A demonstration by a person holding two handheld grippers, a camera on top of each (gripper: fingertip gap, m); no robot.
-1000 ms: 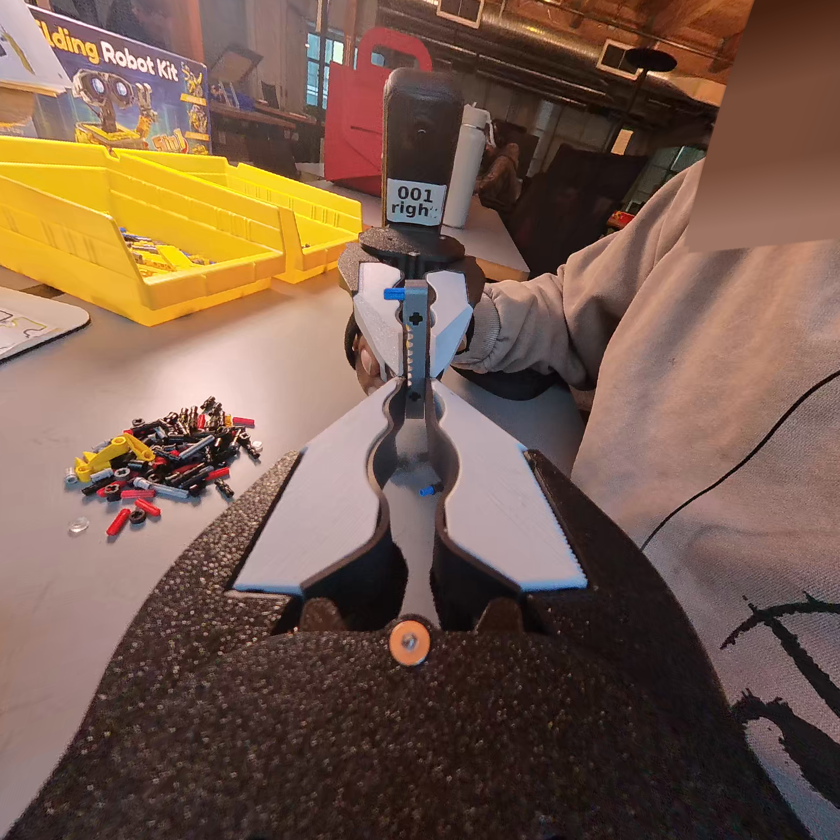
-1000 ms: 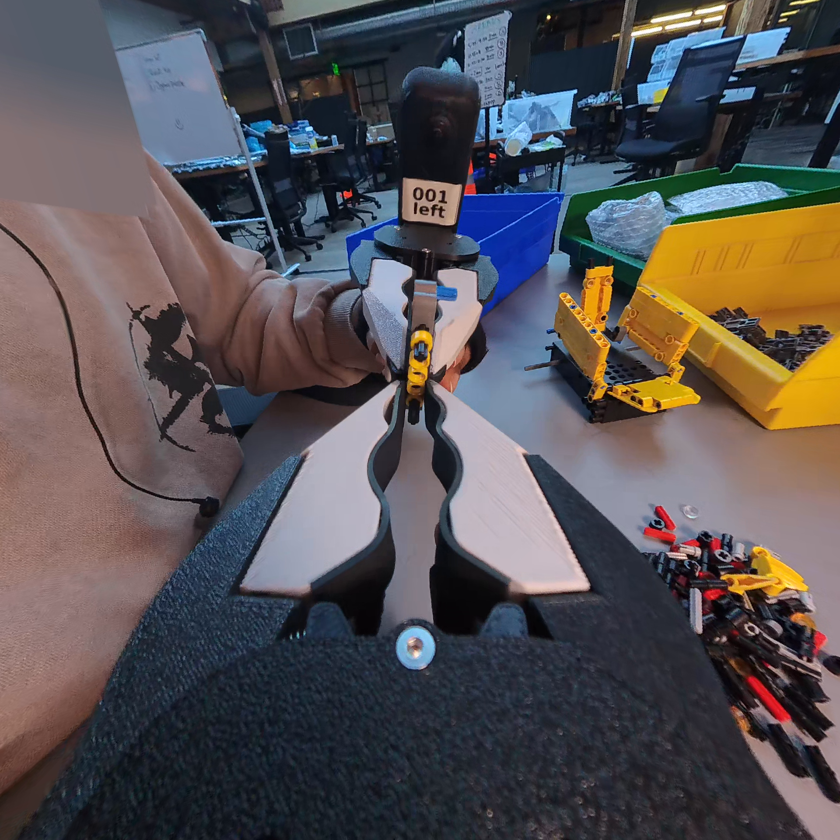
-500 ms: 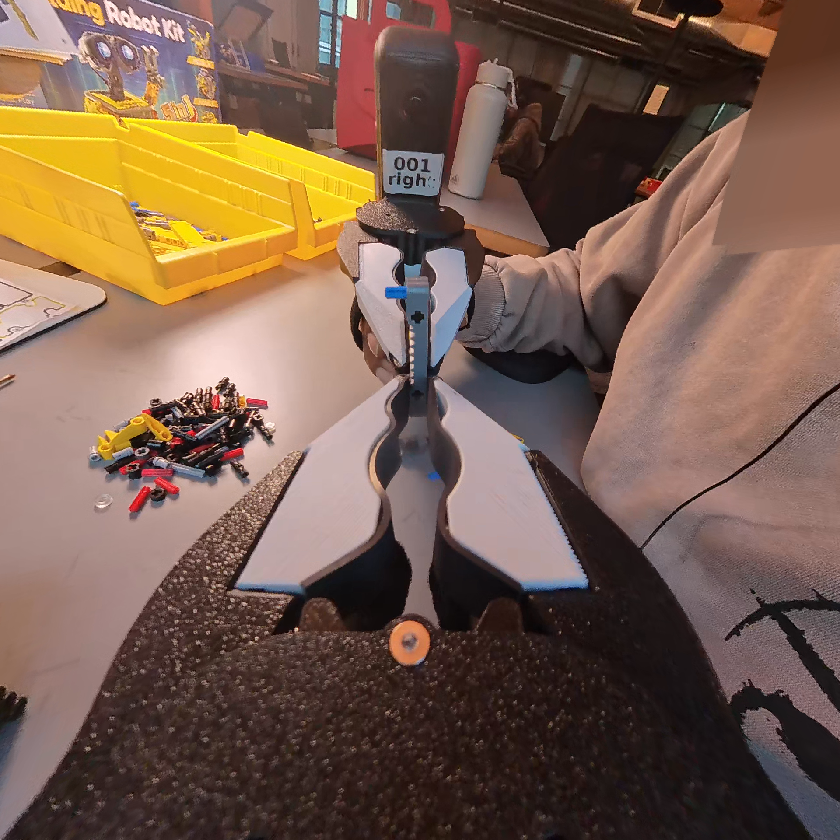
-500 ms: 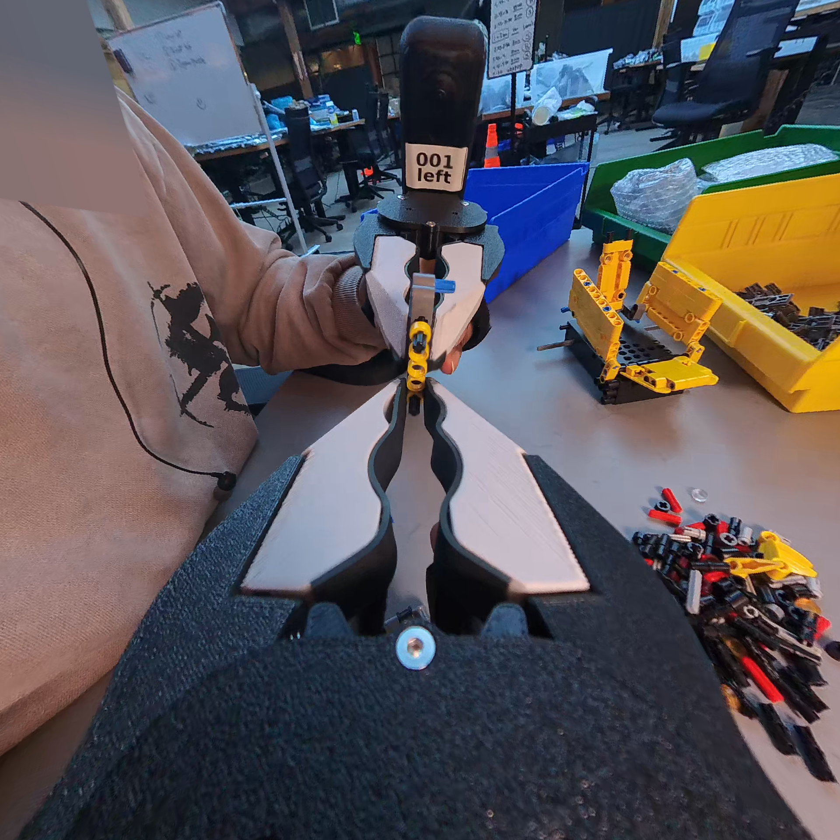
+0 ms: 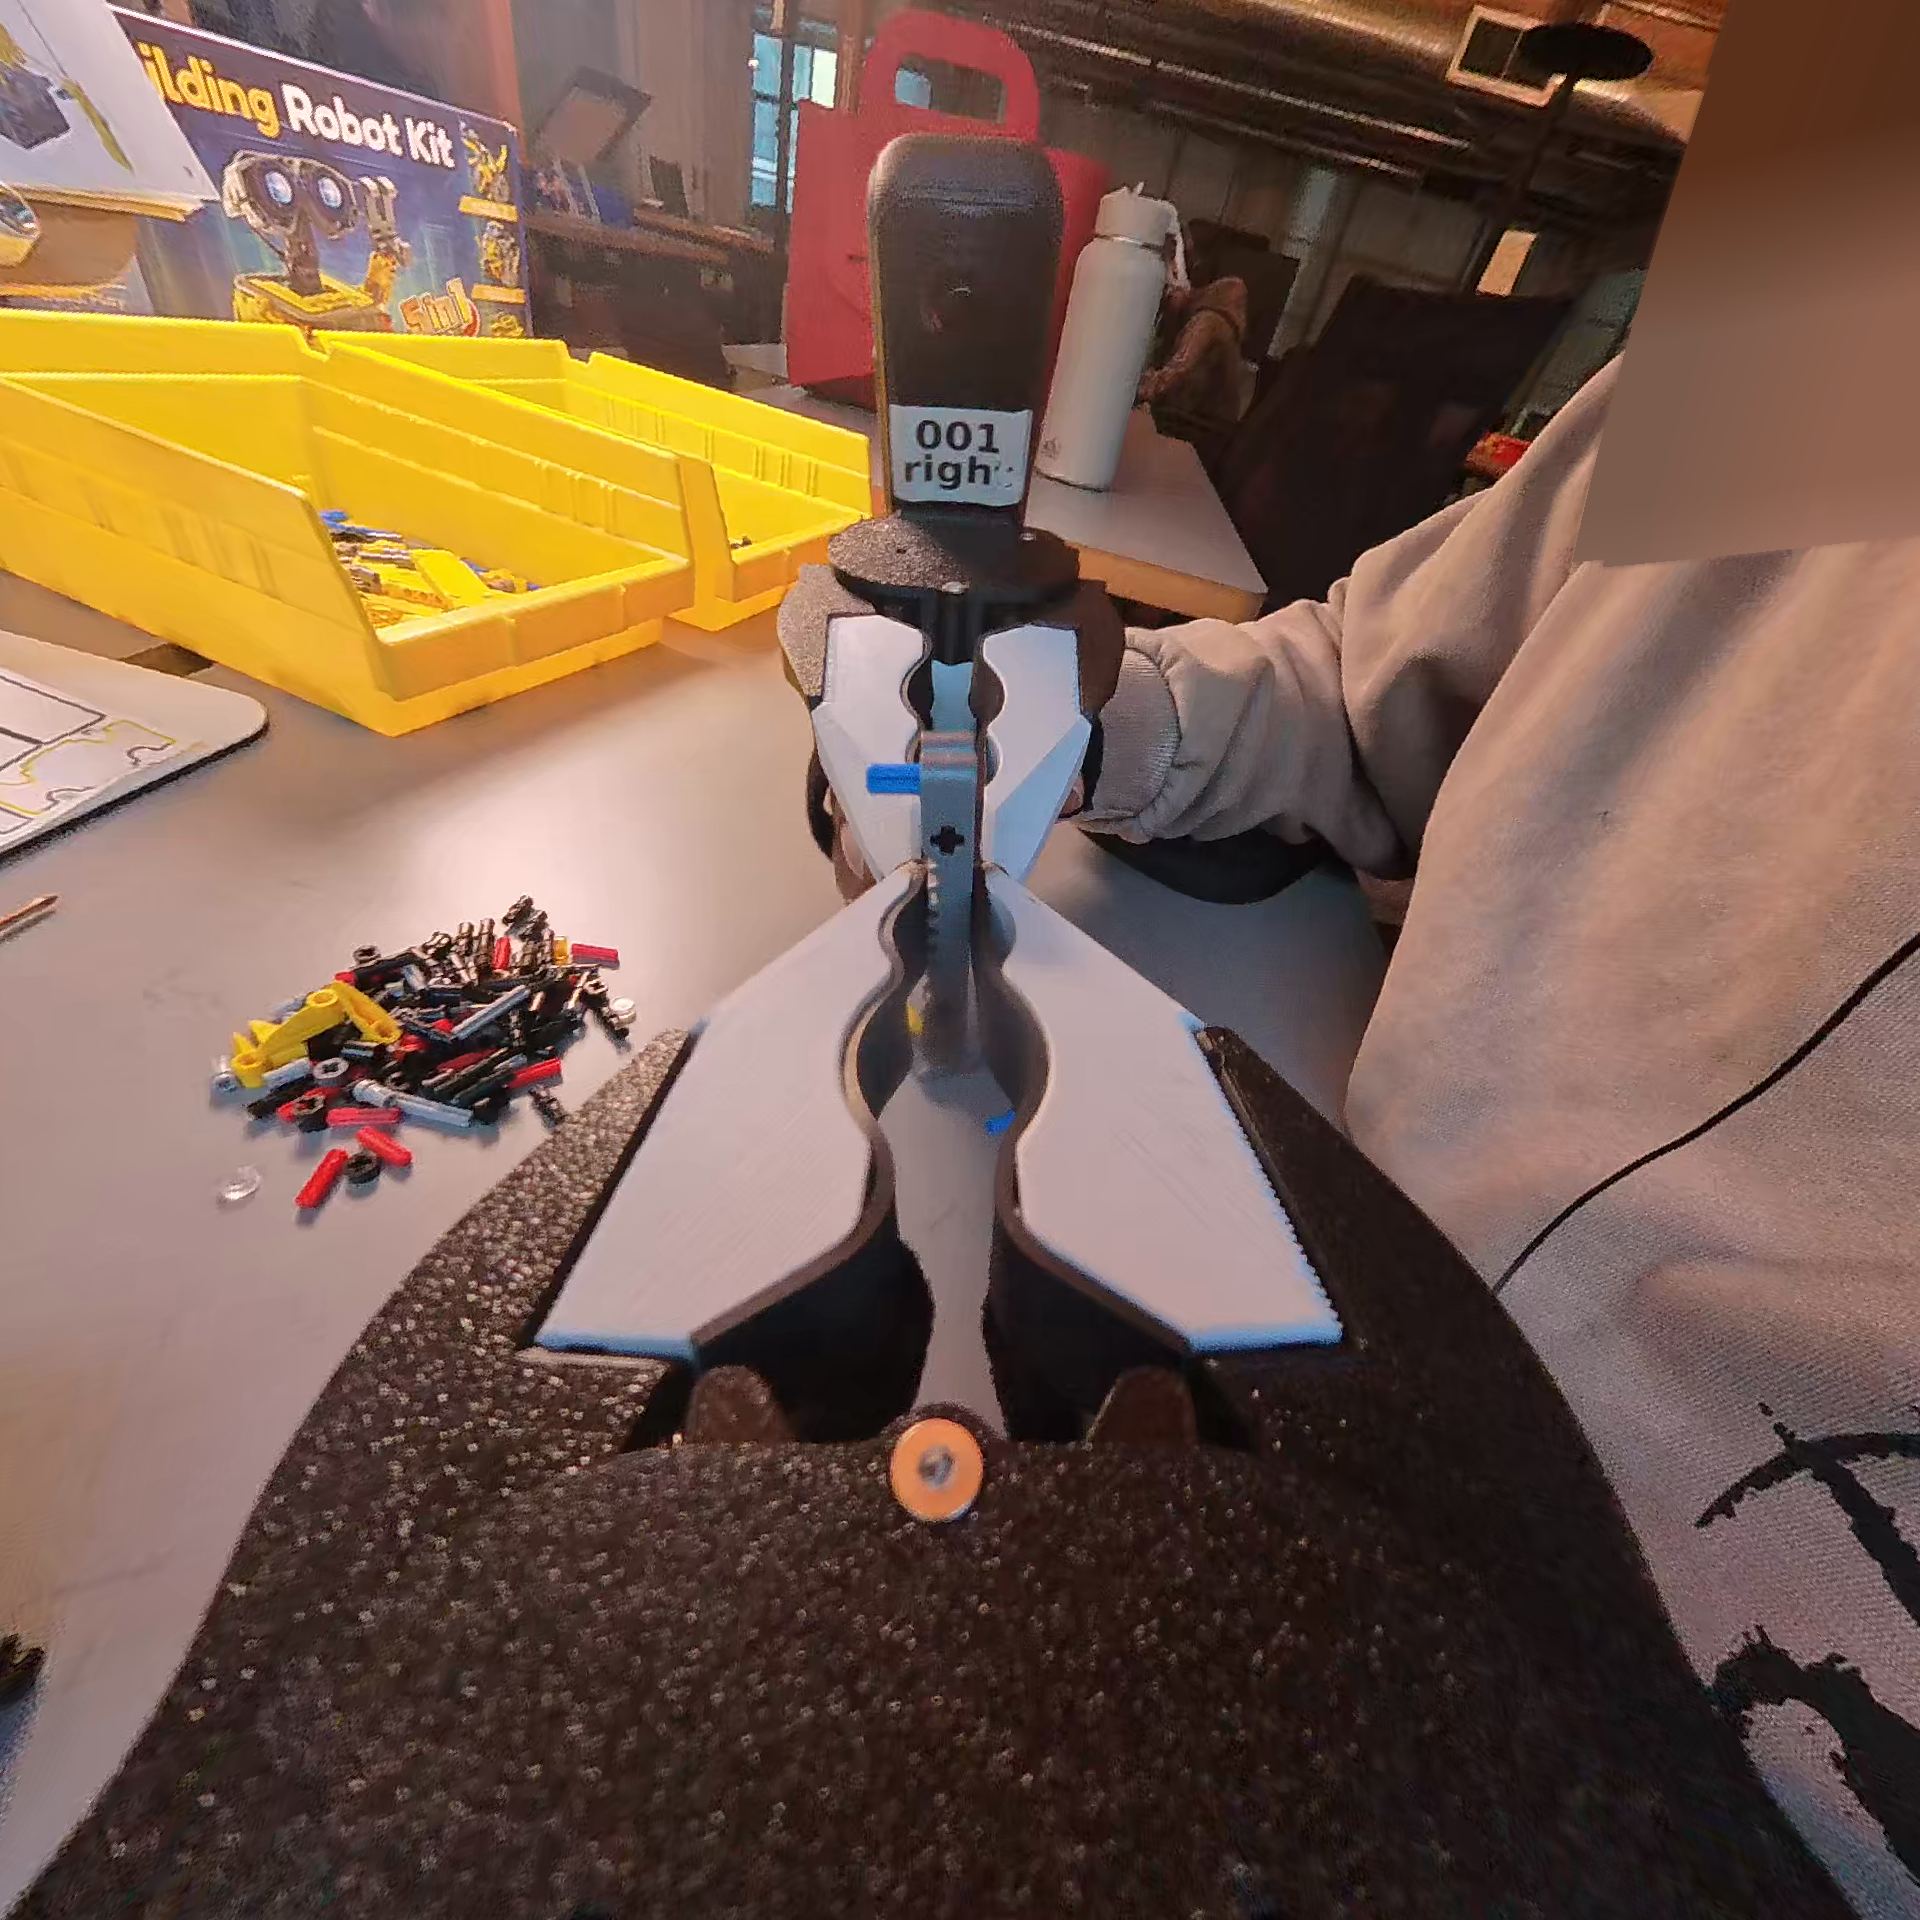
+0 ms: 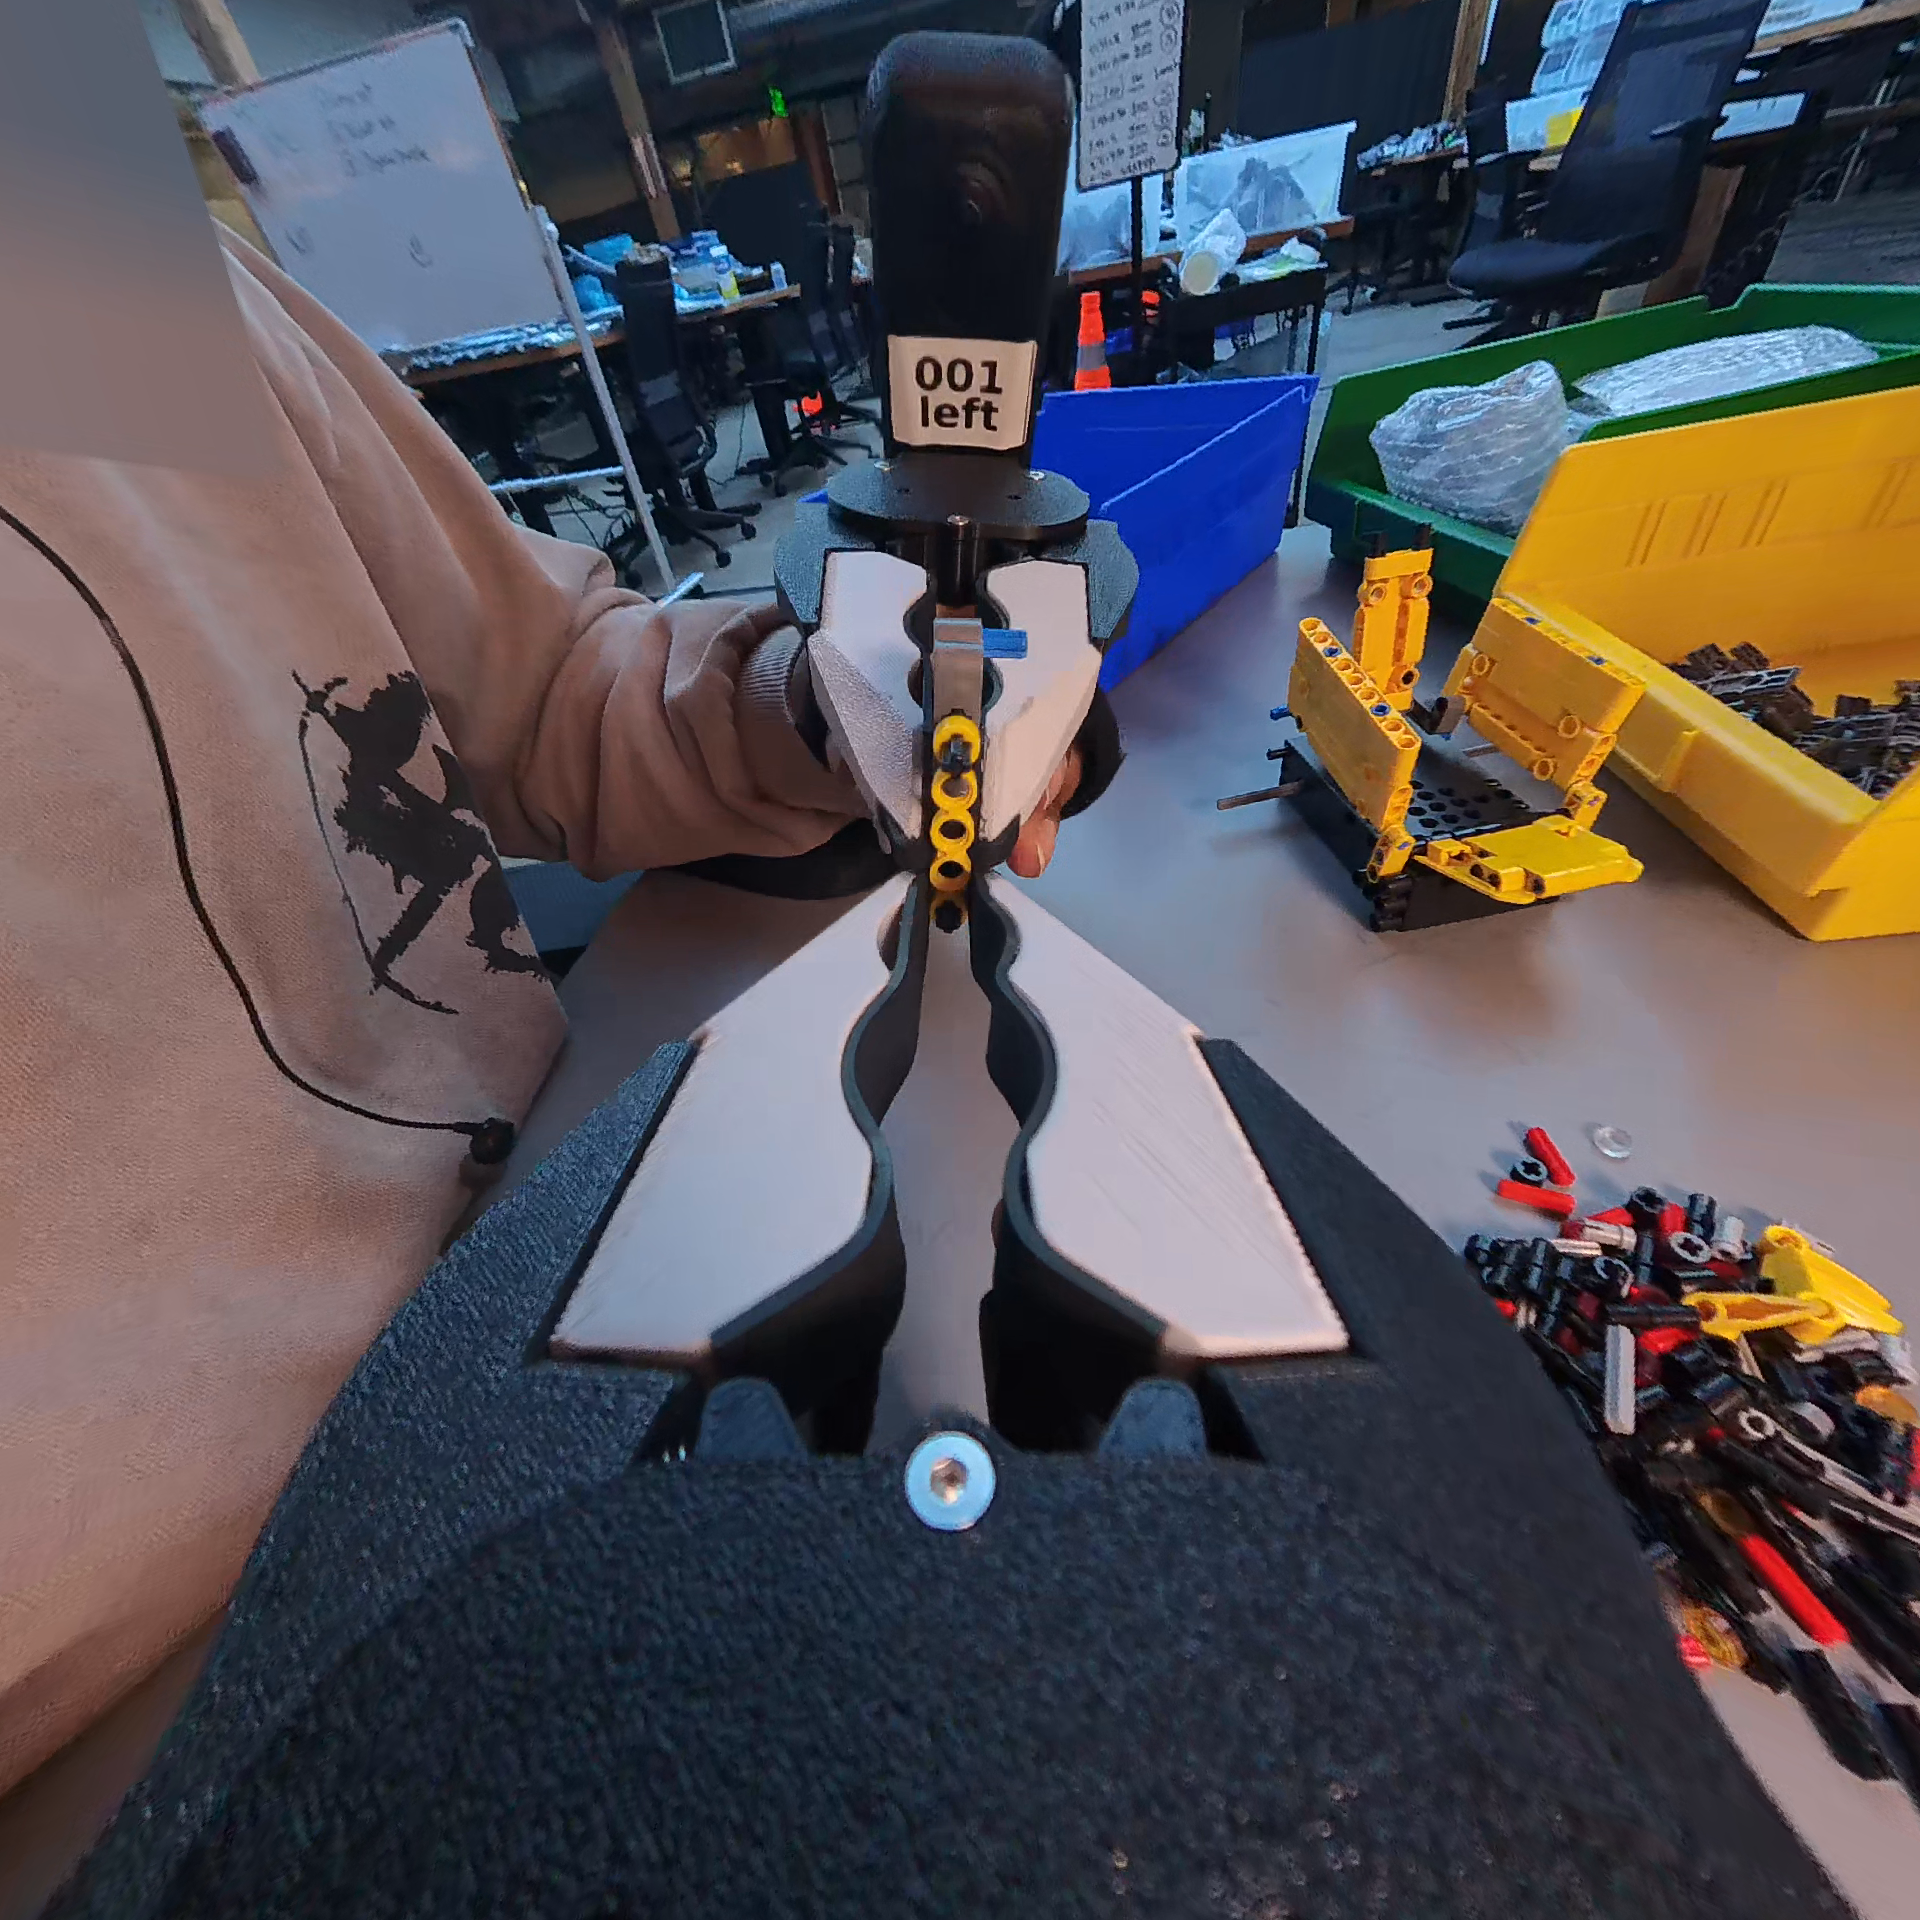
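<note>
Gripping one grey beam [image 5: 951, 894] from opposite ends, left gripper [image 5: 948, 883] and right gripper [image 6: 948, 894] meet tip to tip.
Both clamp it; loose parts pile [image 5: 426, 1039] lies at nine o'clock on the table [image 5: 623, 831].

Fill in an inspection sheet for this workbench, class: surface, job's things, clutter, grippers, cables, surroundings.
Surface: grey table, no spills seen.
Job's things: grey-and-yellow beam assembly with a blue pin, held above the table.
Clutter: pile of small pins; yellow bins; half-built yellow model; blue bin.
Grippers: left gripper and right gripper meet tip to tip, both shut on the beam assembly.
Cables: nothing seen.
Surroundings: whiteboard, office chairs, white bottle.
</note>
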